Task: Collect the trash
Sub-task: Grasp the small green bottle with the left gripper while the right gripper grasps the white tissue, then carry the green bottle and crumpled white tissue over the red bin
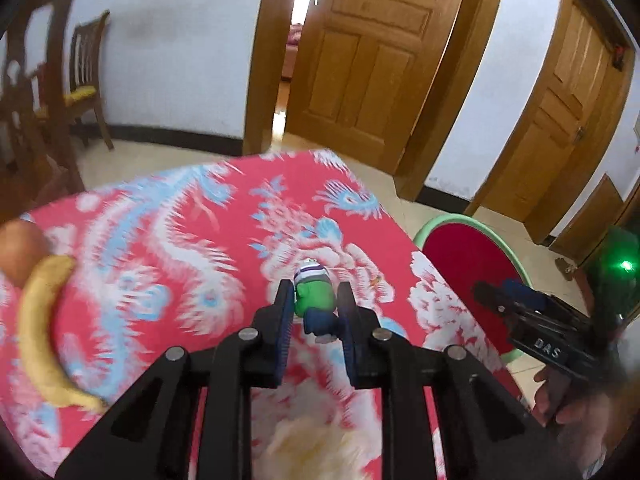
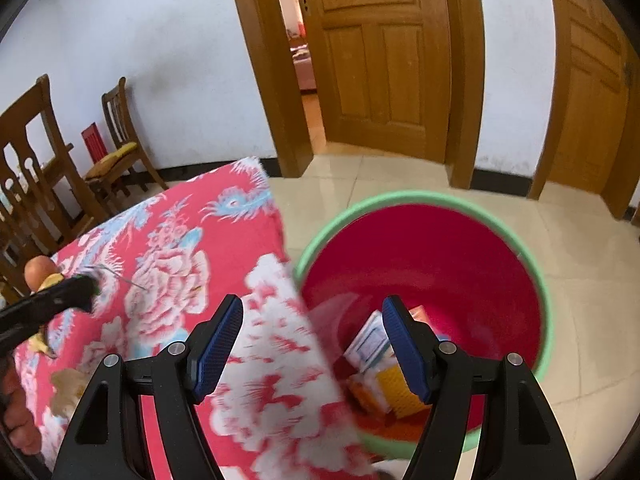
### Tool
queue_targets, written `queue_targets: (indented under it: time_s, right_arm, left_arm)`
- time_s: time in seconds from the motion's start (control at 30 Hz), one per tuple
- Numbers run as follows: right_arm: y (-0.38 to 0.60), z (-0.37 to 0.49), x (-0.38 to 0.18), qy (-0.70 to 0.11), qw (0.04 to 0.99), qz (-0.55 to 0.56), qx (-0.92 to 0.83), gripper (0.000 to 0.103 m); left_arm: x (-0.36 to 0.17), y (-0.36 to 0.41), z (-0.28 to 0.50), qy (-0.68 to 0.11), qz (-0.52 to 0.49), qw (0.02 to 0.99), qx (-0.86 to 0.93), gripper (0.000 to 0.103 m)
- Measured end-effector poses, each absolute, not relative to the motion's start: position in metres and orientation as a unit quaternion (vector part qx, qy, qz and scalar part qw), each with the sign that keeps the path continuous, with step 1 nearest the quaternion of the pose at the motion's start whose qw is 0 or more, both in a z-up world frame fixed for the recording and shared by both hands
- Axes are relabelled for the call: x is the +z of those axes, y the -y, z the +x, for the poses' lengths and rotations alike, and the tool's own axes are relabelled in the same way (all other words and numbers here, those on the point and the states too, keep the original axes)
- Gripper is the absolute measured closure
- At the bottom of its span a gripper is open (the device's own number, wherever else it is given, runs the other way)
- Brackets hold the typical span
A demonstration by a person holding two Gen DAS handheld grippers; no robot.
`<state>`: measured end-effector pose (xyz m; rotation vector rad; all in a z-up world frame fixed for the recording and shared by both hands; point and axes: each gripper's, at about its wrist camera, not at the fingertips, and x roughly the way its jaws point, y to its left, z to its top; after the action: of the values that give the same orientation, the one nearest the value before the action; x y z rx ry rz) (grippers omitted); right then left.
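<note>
My left gripper (image 1: 315, 300) has its fingers clamped on a little green toy (image 1: 314, 294), which sits right between the pads above the red cloth (image 1: 180, 240). My right gripper (image 2: 312, 344) hangs wide open with nothing between its fingers, the cloth edge under the left finger and the bin (image 2: 460, 248), wrappers (image 2: 376, 364) inside, under the right one. Further out, left of the left fingers, there's a banana (image 1: 38, 332).

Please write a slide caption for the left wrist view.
Left claw shut on small green toy figure above red floral tablecloth.

One banana (image 1: 40, 332) (blurred), perhaps one apple (image 1: 18, 254)
</note>
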<state>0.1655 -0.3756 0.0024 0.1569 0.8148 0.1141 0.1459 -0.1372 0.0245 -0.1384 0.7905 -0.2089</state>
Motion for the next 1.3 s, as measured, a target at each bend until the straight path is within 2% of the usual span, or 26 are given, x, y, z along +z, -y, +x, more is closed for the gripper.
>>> queue_targets:
  time_s: [0.27, 0.53, 0.7, 0.73, 0.77, 0.8, 0.9, 1.3]
  right_arm:
    - [0.295, 0.138, -0.001, -0.405, 0.897, 0.083, 0.156, 0.029]
    - [0.21, 0.113, 0.0, -0.414, 0.878, 0.032, 0.237, 0.029]
    - [0.184, 0.105, -0.009, -0.412, 0.883, -0.032, 0.221, 0.031]
    - [0.18, 0.106, -0.012, -0.414, 0.881, -0.043, 0.223, 0.034]
    - [0.181, 0.107, -0.014, -0.419, 0.877, -0.043, 0.229, 0.052]
    - [0.183, 0.109, -0.016, -0.425, 0.873, -0.039, 0.235, 0.076]
    - [0.186, 0.108, -0.012, -0.426, 0.868, -0.024, 0.256, 0.081]
    - [0.185, 0.105, -0.003, -0.387, 0.882, -0.028, 0.269, 0.08]
  left_arm:
    - [0.022, 0.086, 0.09, -0.363, -0.073, 0.927, -0.054, 0.081]
    - [-0.007, 0.04, 0.057, -0.376, -0.112, 0.919, -0.02, 0.081]
    - [-0.008, 0.033, 0.051, -0.381, -0.135, 0.914, -0.033, 0.081]
    - [-0.007, 0.034, 0.051, -0.377, -0.128, 0.917, -0.03, 0.081]
    - [-0.005, 0.037, 0.051, -0.373, -0.117, 0.92, -0.027, 0.081]
    - [-0.003, 0.038, 0.05, -0.371, -0.113, 0.921, -0.026, 0.081]
    - [-0.002, 0.039, 0.051, -0.367, -0.112, 0.923, -0.024, 0.081]
    - [-0.006, 0.049, 0.065, -0.366, -0.101, 0.925, -0.014, 0.081]
